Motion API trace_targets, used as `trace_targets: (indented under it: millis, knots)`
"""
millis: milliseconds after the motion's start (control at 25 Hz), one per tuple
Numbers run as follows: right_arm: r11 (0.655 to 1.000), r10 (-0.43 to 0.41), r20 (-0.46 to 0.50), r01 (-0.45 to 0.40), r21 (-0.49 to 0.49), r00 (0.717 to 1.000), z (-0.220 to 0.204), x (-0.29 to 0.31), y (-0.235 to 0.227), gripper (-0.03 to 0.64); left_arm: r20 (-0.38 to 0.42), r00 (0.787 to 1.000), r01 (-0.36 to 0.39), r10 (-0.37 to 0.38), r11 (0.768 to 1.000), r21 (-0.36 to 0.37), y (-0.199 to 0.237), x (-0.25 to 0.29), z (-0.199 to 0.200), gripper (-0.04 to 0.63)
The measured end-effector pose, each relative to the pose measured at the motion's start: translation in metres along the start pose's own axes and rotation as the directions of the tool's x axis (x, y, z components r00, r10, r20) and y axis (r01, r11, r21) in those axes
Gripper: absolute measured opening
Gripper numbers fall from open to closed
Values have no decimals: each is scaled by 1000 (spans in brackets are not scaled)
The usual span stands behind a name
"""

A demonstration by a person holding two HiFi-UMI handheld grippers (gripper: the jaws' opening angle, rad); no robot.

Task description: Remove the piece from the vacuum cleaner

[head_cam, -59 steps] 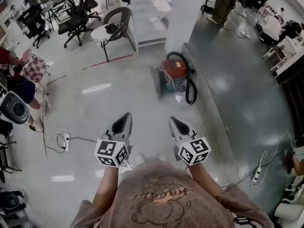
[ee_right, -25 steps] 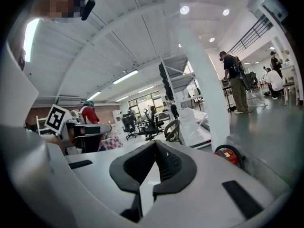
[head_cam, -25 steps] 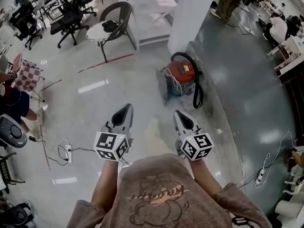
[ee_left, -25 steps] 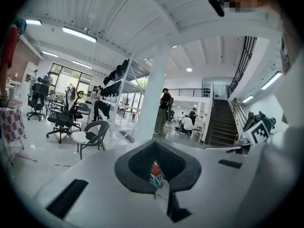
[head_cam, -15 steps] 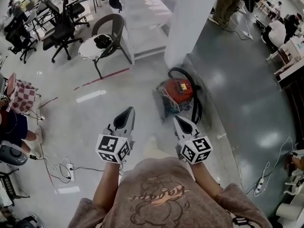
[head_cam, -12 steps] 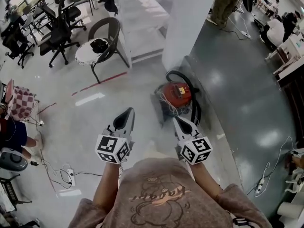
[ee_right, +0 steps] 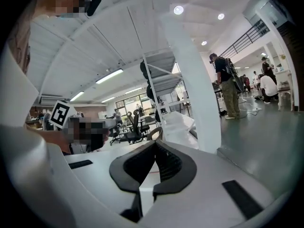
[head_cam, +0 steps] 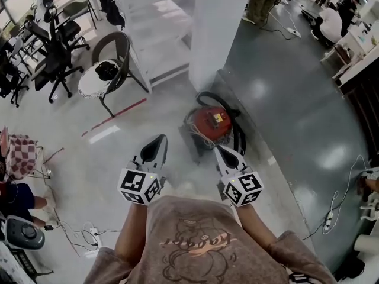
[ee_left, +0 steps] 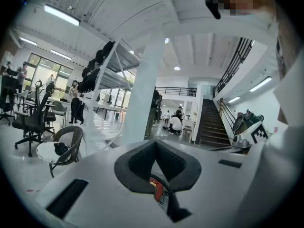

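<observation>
A red vacuum cleaner (head_cam: pixel 209 123) with a black hose (head_cam: pixel 238 139) looped round it stands on the floor at the foot of a white pillar (head_cam: pixel 220 22). A slice of its red body (ee_left: pixel 157 190) shows through the left gripper's jaws in the left gripper view. My left gripper (head_cam: pixel 157 142) is held level, short of the cleaner and to its left, jaws shut and empty. My right gripper (head_cam: pixel 219 151) points at the cleaner from just in front of it, jaws shut with nothing between them. Neither touches the cleaner.
A round-backed chair (head_cam: pixel 110 58) and a white shelf frame (head_cam: pixel 155 34) stand left of the pillar, with office chairs (head_cam: pixel 50 55) beyond. A power strip and cables (head_cam: pixel 92 234) lie at lower left, another cable (head_cam: pixel 329 215) at right. People stand and sit in the far background.
I have walked toward the vacuum cleaner: it has come nearer to both grippers and now sits just beyond their tips. Both grippers stay shut and side by side.
</observation>
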State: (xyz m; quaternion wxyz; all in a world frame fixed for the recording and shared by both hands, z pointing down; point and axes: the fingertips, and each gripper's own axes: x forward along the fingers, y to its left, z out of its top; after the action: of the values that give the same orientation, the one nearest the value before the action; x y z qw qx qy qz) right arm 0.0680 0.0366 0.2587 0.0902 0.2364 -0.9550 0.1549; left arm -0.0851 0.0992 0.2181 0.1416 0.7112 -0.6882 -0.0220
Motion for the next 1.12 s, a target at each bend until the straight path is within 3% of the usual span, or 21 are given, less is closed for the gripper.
trace_targets:
  millis: [240,400,760,880,1000,1120]
  knots:
    - [996,-83,35,82,36,996,7,6,-10,0,-18,995,101,-101,995,1,3,23,6,3]
    - [994,-110,55,108,34,992,13,14,-7,0,-51,977,207,-208,978,-8,2,33,7,3]
    - [982,-185,92,180,61,978,18,29,-8,6,-67,962,266,-265,964,4,21,47,12,5]
    - [983,-175,93,168,71,980,15,32,-6,62,-68,960,271,-270,962,9,26,48,11,16]
    - [982,-173,87,165,93,981,13,35,-8,117,-69,957,282,-282,959,-9,32,52,11,102]
    - [980,-176,83,166,113,981,13,39,-8,213,-74,948,304,-308,951,-61,36,57,9,172]
